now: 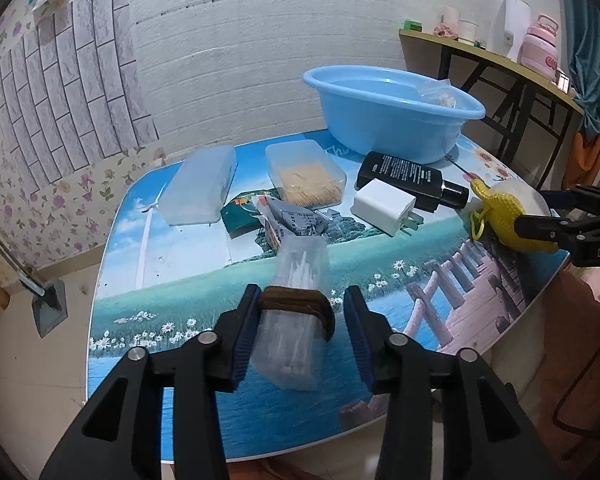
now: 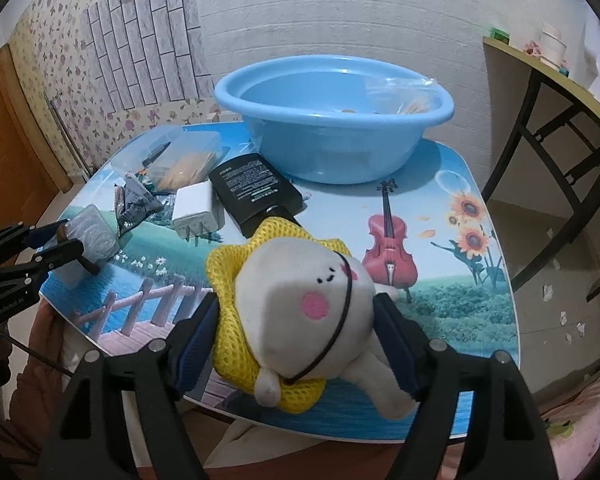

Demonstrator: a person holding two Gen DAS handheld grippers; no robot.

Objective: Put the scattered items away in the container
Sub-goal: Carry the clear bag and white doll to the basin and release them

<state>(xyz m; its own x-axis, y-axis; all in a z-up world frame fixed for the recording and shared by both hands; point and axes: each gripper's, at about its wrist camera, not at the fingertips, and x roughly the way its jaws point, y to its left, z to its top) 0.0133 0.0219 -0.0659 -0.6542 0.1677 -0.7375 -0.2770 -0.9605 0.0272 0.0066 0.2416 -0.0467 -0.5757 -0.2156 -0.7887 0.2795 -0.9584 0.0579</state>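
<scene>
- Two grippers are at work at the near edge of the table (image 1: 172, 216), each with its own item, which looks like a plan to carry both to the basin together.
- Left gripper (image 1: 300, 336): its jaws are spread on either side of a clear packet of cotton swabs (image 1: 296, 312) with a brown band round it. One pad sits against the packet's left side, while a gap shows on the right, so I judge it is not yet gripped. The packet lies lengthwise between the fingers, which suits a squeeze across its narrow width.
- Right gripper (image 2: 296, 320): its blue pads press on both flanks of a white plush toy (image 2: 312, 300) in a yellow net, pinching the soft body near the table's front edge. A thin black cord crosses the toy's face; where it ends is hidden under the toy.
- Further in lie a white charger (image 1: 384, 204), a black bottle (image 1: 408, 180) on its side and a crumpled foil sachet (image 1: 296, 220), close together and still waiting on the table.
- Behind them sit a box of toothpicks (image 1: 306, 174) and a frosted plastic case (image 1: 200, 188); what the case holds cannot be made out.
- Farthest back stands the blue basin (image 2: 332, 120), the container for the task. A clear bag (image 2: 404, 92) already leans against its right inner wall; the contents are too blurred to name, and the basin's floor is mostly hidden by its rim.
</scene>
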